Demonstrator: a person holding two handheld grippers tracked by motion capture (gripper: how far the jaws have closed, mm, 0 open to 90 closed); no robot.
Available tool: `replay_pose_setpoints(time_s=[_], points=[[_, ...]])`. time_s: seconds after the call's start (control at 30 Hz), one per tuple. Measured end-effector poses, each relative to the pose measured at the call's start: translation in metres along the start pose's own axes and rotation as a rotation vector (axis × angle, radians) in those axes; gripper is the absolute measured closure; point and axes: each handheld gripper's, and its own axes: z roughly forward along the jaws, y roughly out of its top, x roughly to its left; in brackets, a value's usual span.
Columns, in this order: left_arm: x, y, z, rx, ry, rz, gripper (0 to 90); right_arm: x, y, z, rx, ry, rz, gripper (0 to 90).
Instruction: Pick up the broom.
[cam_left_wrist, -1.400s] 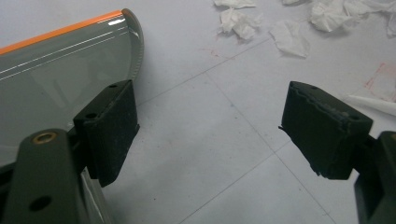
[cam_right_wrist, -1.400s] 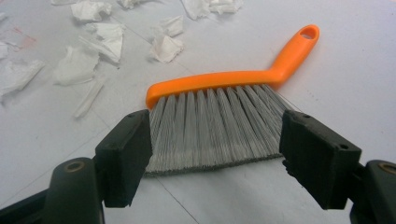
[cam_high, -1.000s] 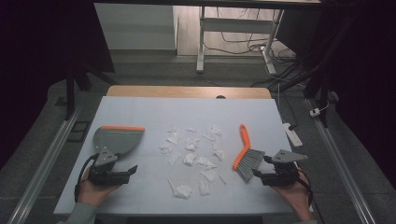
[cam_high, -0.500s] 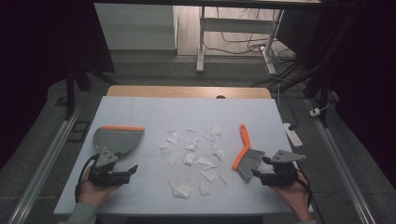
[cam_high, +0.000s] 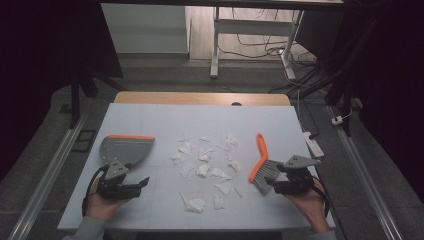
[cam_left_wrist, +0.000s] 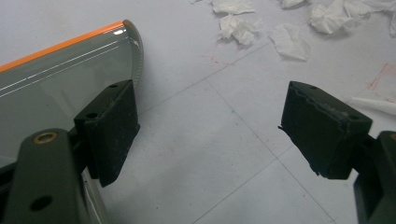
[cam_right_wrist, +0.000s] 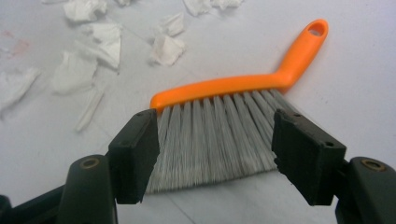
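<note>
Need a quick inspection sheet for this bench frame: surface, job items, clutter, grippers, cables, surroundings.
Surface: pale table top with faint grid lines, wooden strip along the far edge.
Job's things: grey dustpan with orange lip, lying left; orange-handled brush lying flat right; torn paper scraps scattered between them.
Clutter: nothing seen beyond the scraps.
Grippers: left gripper open, beside the dustpan's near edge, nothing between the jaws. Right gripper open, jaws just been closing, the brush's grey bristles between them, pads not yet pressing.
Cables: one loops from each gripper by the wrists; more on the floor beyond the table.
Surroundings: dark room, white stand legs, power strip at right.
</note>
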Motion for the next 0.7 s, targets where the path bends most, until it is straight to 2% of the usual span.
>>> replay_pose_setpoints(time_s=[0.1,0.23,0.27,0.3,0.33,0.4,0.43,0.5,0.7], points=[[0.0,0.0,0.001,0.005,0.001,-0.002,19.8,-0.002,0.006,0.002,0.015,-0.001,-0.001,32.0],[0.0,0.0,0.001,0.011,-0.001,0.003,19.8,-0.008,0.02,0.007,0.047,-0.006,0.034,32.1],[-0.001,0.0,0.002,0.012,-0.001,0.006,19.8,-0.012,0.027,0.01,0.077,-0.017,0.043,32.0],[-0.001,0.0,0.002,0.013,0.0,0.007,19.8,-0.012,0.027,0.01,0.077,-0.017,0.043,32.0],[-0.001,0.0,0.002,0.012,-0.001,0.008,19.8,-0.015,0.035,0.016,0.11,-0.031,0.054,31.9],[-0.001,0.0,0.002,0.011,-0.001,0.007,19.8,-0.017,0.038,0.019,0.124,-0.032,0.06,32.0],[0.0,-0.001,0.001,0.012,-0.002,0.006,19.8,-0.022,0.047,0.025,0.158,-0.032,0.087,32.0],[0.0,-0.001,0.002,0.012,-0.002,0.004,19.8,-0.024,0.051,0.028,0.174,-0.038,0.096,32.0],[0.001,-0.002,0.003,0.016,-0.005,0.005,19.8,-0.038,0.075,0.047,0.269,-0.053,0.148,33.1]])
